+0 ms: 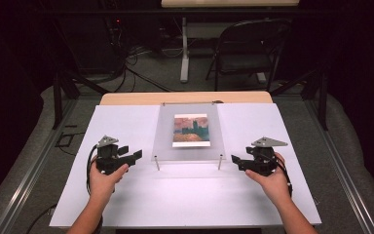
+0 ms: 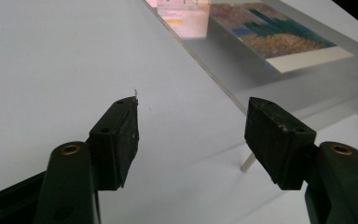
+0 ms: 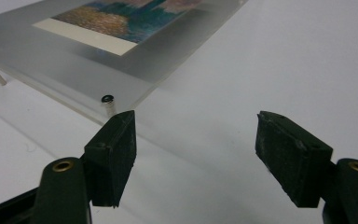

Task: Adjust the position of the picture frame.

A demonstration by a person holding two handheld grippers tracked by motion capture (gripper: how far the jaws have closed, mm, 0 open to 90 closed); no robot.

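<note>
The clear acrylic frame (image 1: pixel 187 131) with its picture (image 1: pixel 191 130) stands on short legs between the left gripper (image 1: pixel 132 155) and the right gripper (image 1: pixel 235 161), both jaws apart and empty, so the approach seems in hand, and next each must likely close on a near corner.

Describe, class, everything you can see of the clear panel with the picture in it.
The clear panel looks like frosted acrylic, rectangular, and stands raised on thin metal legs at its corners over the white sheet on the table. A screw head shows at one near corner. A small picture in teal, pink and orange with a pale lower margin lies flat in the panel's middle. Nothing grips it; the left gripper and right gripper flank its near edge, apart from it.
</note>
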